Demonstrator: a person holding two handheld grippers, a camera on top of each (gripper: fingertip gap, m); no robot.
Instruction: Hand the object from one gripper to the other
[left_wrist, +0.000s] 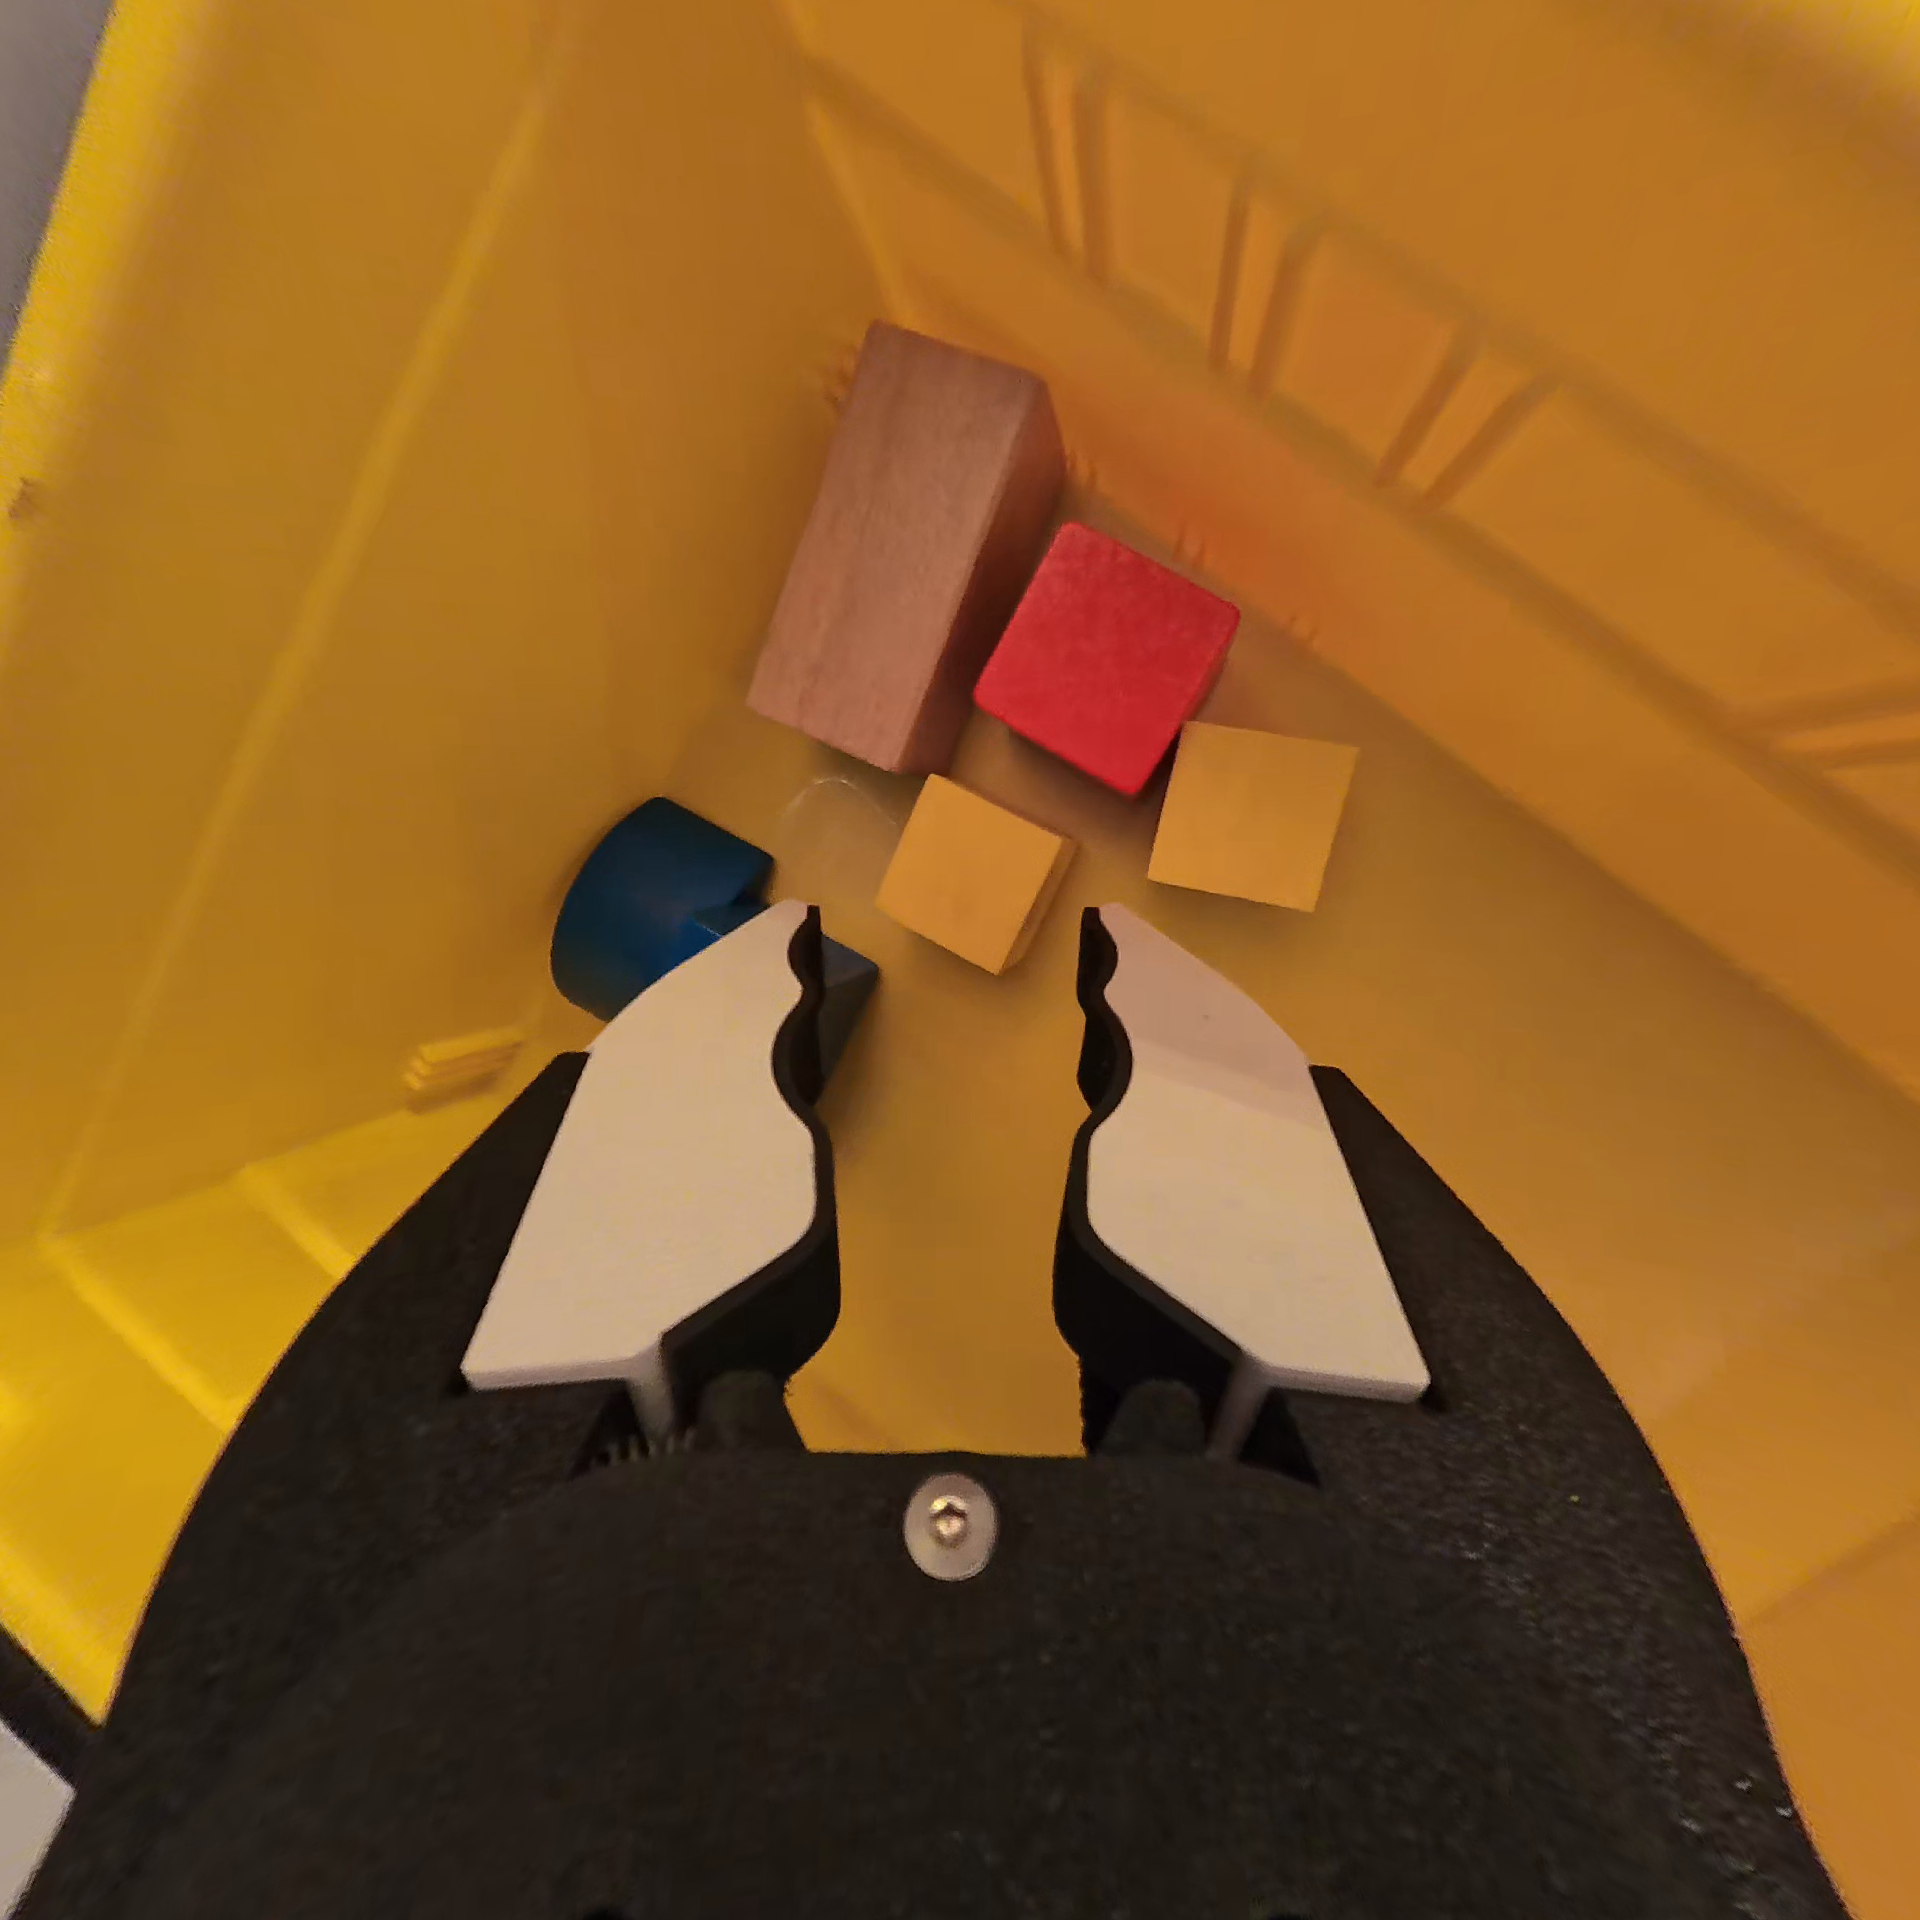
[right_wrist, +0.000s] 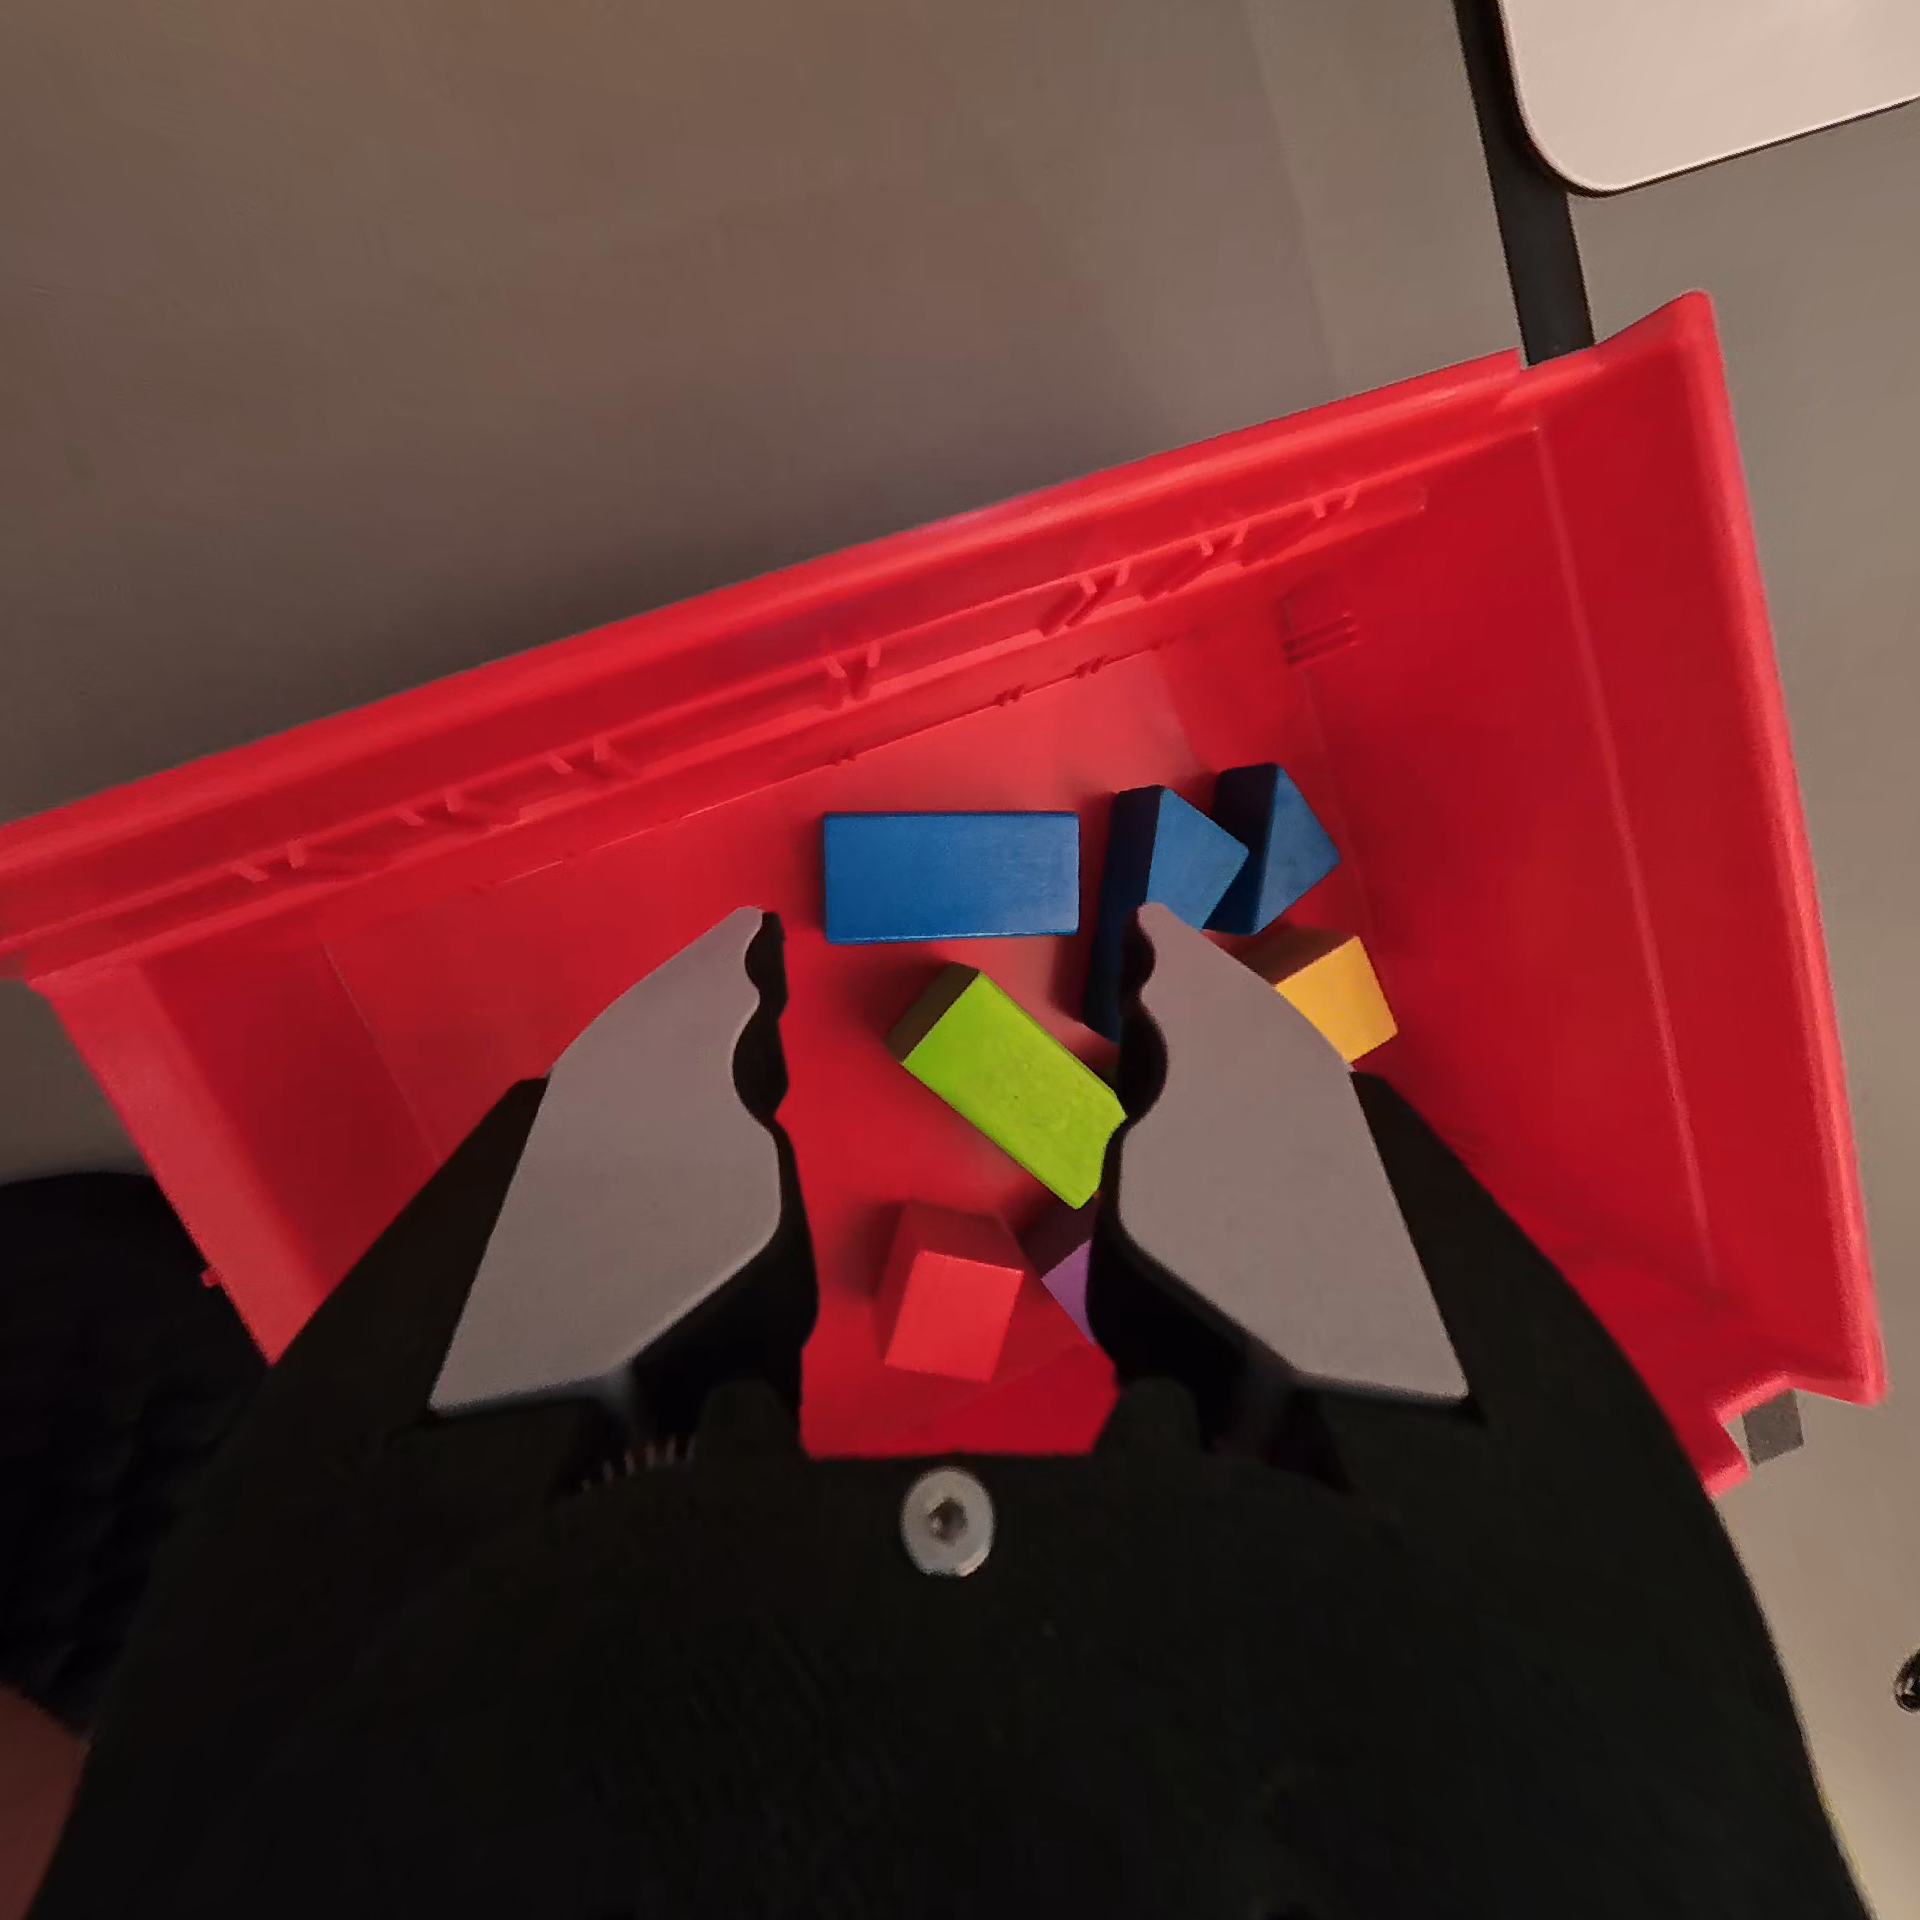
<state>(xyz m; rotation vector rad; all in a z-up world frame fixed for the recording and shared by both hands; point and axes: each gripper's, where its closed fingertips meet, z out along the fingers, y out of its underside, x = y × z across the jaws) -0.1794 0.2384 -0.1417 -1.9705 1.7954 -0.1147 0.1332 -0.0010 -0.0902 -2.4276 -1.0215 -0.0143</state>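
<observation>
Blue block (left_wrist: 634, 914) half hidden behind left tongs (left_wrist: 945, 925).

Light: dim, warm indoor | Blur: soft at frame edges | Distortion: wide-angle bowing of yellow bin (left_wrist: 312, 623) and red bin (right_wrist: 1662, 831) walls | Shadows: soft, beneath blocks

The yellow plastic bin (left_wrist: 416, 520) holds five wooden blocks: one long plain-wood block (left_wrist: 894, 551), one red cube (left_wrist: 1107, 655), two yellow cubes (left_wrist: 971, 871) (left_wrist: 1252, 814) and one blue curved block (left_wrist: 649, 904).

The red plastic bin (right_wrist: 1610, 831) holds seven blocks: one blue rectangular block (right_wrist: 951, 876), two blue triangular blocks (right_wrist: 1174, 857) (right_wrist: 1278, 847), one lime-green block (right_wrist: 1013, 1081), one orange-yellow cube (right_wrist: 1335, 997), one red cube (right_wrist: 951, 1304) and one purple block (right_wrist: 1070, 1262).
</observation>
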